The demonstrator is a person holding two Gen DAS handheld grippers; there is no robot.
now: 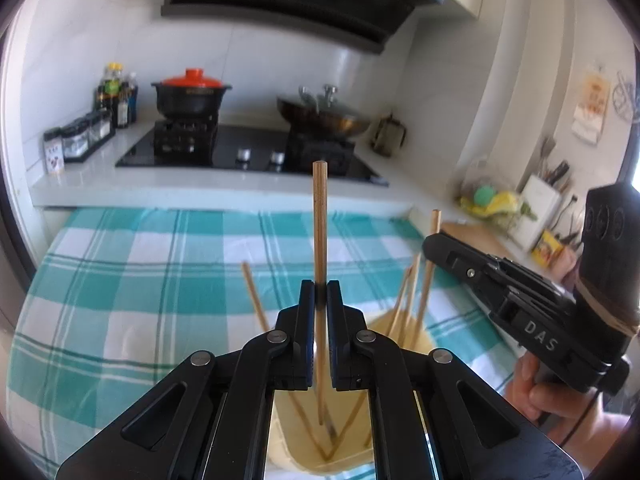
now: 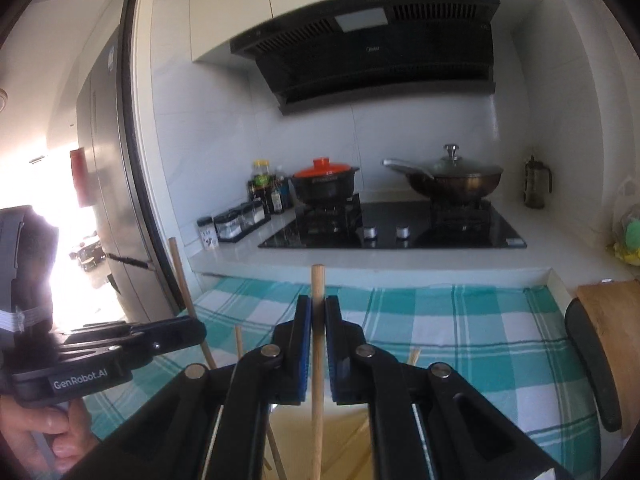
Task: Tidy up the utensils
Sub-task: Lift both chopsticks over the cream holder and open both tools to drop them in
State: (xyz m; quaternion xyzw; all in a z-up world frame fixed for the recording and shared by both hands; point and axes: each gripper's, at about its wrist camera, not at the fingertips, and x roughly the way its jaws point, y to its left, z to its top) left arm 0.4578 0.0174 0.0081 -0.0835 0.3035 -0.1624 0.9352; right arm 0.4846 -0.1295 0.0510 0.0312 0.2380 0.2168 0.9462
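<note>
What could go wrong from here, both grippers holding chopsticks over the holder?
1. Each chopstick is pinched at only one spot, so it may pivot or slip.
2. Left gripper and right gripper sit close together over the holder; they could collide.
3. Chopsticks already leaning in the holder may block insertion.

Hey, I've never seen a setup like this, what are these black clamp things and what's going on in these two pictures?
No robot here: a person holds a handheld two-finger gripper in each hand, and each carries a camera looking along its fingers. One picture is from the left gripper, the other from the right gripper; each also shows the other gripper off to the side. Each is shut on an upright wooden chopstick: left chopstick, right chopstick. Below sits a beige container holding more chopsticks, on a teal checked cloth. Behind is a stove with pots.
</note>
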